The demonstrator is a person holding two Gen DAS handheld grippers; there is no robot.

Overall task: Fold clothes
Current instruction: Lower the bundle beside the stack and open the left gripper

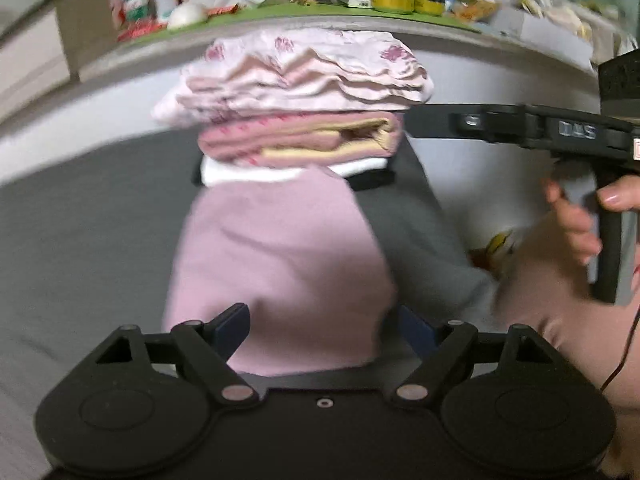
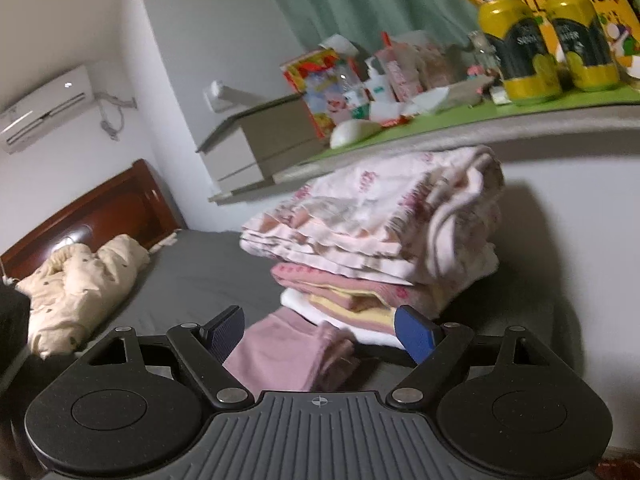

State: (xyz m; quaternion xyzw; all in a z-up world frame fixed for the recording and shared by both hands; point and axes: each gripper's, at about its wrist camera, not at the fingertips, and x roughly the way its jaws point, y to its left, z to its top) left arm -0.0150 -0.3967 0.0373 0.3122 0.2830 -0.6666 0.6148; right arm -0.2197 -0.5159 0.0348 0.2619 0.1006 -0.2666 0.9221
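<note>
A folded plain pink garment [image 1: 280, 264] lies flat on the grey bed sheet [image 1: 80, 220], its far end against a stack of folded clothes [image 1: 296, 92]. The stack has pink floral pieces on top, then pink, yellow and white layers. My left gripper [image 1: 324, 328] hovers over the garment's near end, open, with the cloth showing between its blue pads [image 1: 232, 328]. My right gripper [image 2: 320, 334] is open too, low and close to the stack [image 2: 376, 232], with a corner of the pink garment [image 2: 288, 356] under its jaws. A hand [image 1: 576, 216] holds its handle.
A grey shelf edge [image 2: 440, 136] overhangs the stack, crowded with yellow cans [image 2: 516, 52], packets and bottles. A cream padded jacket [image 2: 80, 280] lies by the wooden headboard [image 2: 92, 208] at the far left. A white wall rises behind the stack.
</note>
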